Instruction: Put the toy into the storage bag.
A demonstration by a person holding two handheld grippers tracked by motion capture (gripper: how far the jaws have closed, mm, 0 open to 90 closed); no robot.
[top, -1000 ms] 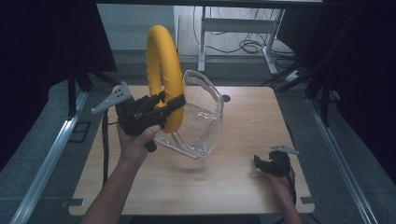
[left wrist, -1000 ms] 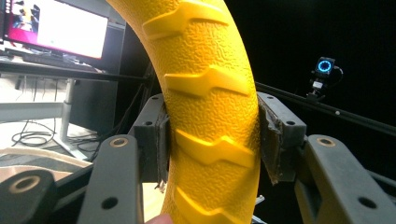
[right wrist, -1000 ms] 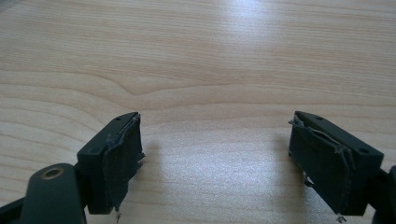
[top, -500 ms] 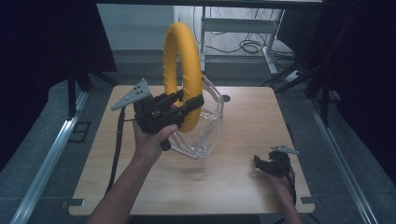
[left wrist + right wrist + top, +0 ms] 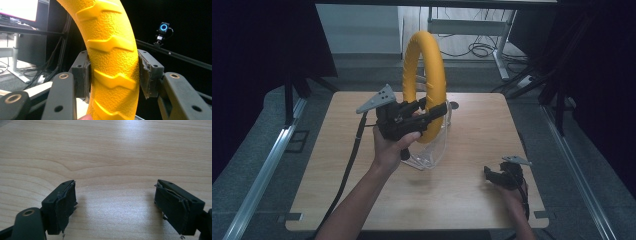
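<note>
A thick yellow ring (image 5: 424,80) with a raised tread pattern stands upright above the table's middle. My left gripper (image 5: 432,112) is shut on its lower part; in the left gripper view the ring (image 5: 112,60) fills the gap and both pads (image 5: 147,75) press its sides. Under the ring a clear plastic stand (image 5: 432,150) rests on the wooden table (image 5: 337,190). My right gripper (image 5: 499,176) lies low near the table's front right corner. In the right gripper view it (image 5: 116,205) stands open over bare wood with nothing between its pads (image 5: 66,205).
A black cable (image 5: 349,165) trails from the left gripper across the table's left half. Metal rails (image 5: 262,170) run along both sides of the table. Beyond the far edge are desk legs and floor cables (image 5: 477,50).
The left hand has carried the yellow ring to the right, from left of the clear stand to right above it. The right gripper has stayed where it was.
</note>
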